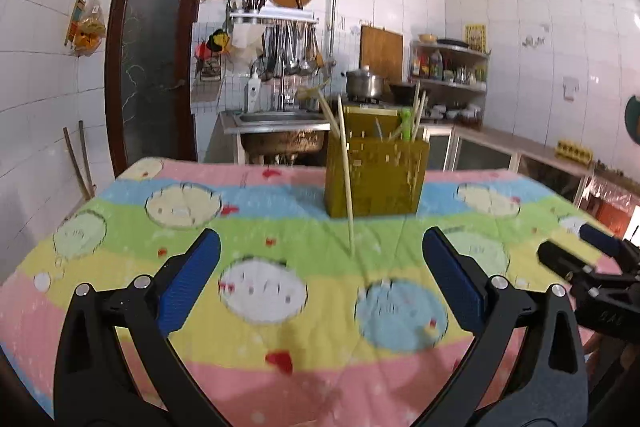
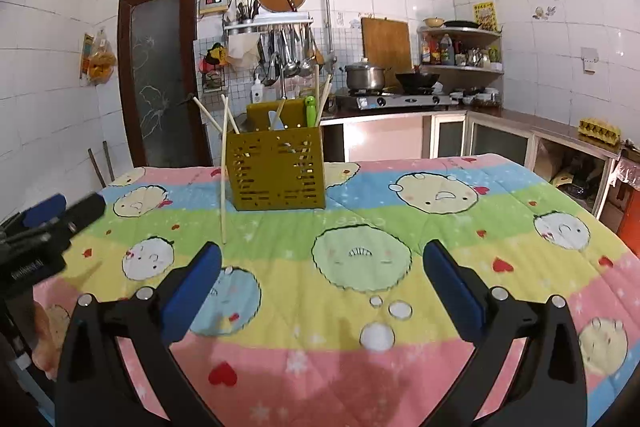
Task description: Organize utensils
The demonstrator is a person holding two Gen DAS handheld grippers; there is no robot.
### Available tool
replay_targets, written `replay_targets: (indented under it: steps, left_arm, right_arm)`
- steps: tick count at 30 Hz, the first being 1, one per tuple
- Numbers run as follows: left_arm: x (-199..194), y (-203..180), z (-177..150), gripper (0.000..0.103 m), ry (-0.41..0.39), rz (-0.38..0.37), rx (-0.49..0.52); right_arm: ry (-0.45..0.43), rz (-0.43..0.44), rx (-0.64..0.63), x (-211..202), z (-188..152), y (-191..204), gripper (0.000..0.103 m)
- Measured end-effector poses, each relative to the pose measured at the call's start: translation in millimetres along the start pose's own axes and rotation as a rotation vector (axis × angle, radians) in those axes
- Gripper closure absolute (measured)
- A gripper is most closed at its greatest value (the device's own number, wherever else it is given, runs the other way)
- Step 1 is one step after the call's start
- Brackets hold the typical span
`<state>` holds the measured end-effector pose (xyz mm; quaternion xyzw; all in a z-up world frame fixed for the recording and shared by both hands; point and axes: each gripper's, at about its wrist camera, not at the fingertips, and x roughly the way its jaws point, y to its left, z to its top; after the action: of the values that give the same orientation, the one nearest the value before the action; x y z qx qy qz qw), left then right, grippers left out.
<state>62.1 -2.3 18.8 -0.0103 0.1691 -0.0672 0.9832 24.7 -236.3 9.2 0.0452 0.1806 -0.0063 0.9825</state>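
An olive-yellow slotted utensil holder [image 1: 374, 179] [image 2: 276, 171] stands upright at the far middle of the table. It holds several chopsticks and a green-handled utensil [image 2: 310, 111]. One chopstick [image 1: 347, 183] [image 2: 223, 179] leans outside against the holder's left side, its lower tip on the cloth. My left gripper [image 1: 320, 279] is open and empty, low over the cloth in front of the holder. My right gripper [image 2: 320, 287] is open and empty, to the right of the left one; it also shows at the right edge of the left wrist view [image 1: 580, 251].
The table wears a striped cartoon-print cloth [image 1: 280, 327] [image 2: 360, 307]. Behind it are a sink [image 1: 280, 125], a hanging utensil rack [image 2: 280, 43], a stove with a pot [image 2: 366, 77] and a wok, counters along the right wall, and a dark door [image 2: 164, 75] at left.
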Motion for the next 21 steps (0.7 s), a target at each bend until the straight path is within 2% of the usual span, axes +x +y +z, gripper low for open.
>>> replay_targets:
  steps: [5, 21]
  left_arm:
    - [-10.2, 2.1, -18.4, 0.005, -0.039, 0.047, -0.004]
    - [-12.7, -7.7, -23.2, 0.005, -0.070, 0.065, 0.044]
  right_arm:
    - [-0.037, -0.010, -0.009, -6.3, -9.3, 1.4, 0.004]
    - [-0.080, -0.035, -0.035, -14.9, -12.8, 7.1, 0.004]
